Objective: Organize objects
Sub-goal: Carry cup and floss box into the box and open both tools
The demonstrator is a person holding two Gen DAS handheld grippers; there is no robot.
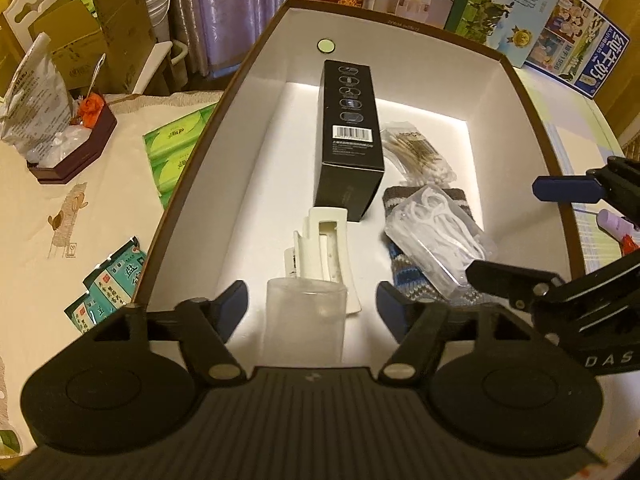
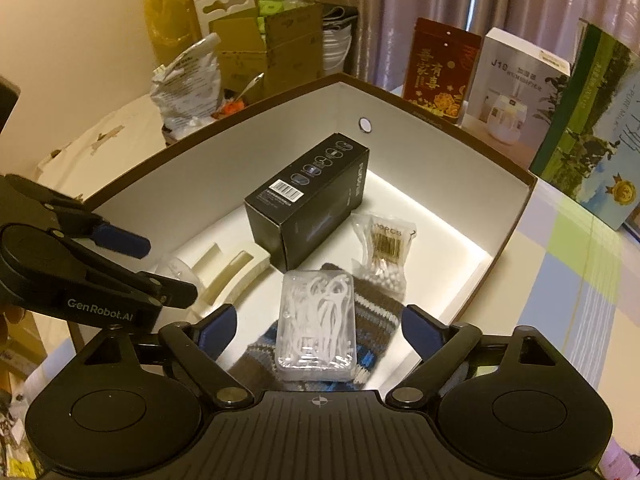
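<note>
A large brown-rimmed white box (image 1: pixel 188 196) (image 2: pixel 516 216) holds a black carton (image 1: pixel 350 136) (image 2: pixel 308 200), a bag of cotton swabs (image 1: pixel 418 152) (image 2: pixel 386 248), a clear case of floss picks (image 1: pixel 436 236) (image 2: pixel 316 324) on a striped knit sock (image 1: pixel 404 276) (image 2: pixel 378 312), a cream hair claw (image 1: pixel 326 248) (image 2: pixel 228 276) and a clear bottle (image 1: pixel 306 320). My left gripper (image 1: pixel 312 306) (image 2: pixel 166 270) is open, its fingers either side of the bottle without touching. My right gripper (image 2: pixel 316 330) (image 1: pixel 532 232) is open over the floss case.
Green tissue packs (image 1: pixel 176 152), medicine sachets (image 1: pixel 108 284) and a dark tray with bags (image 1: pixel 72 156) lie left of the box. Upright cartons (image 2: pixel 516 92) and a red bag (image 2: pixel 436 72) stand behind it. A pink tube (image 1: pixel 616 224) lies to the right.
</note>
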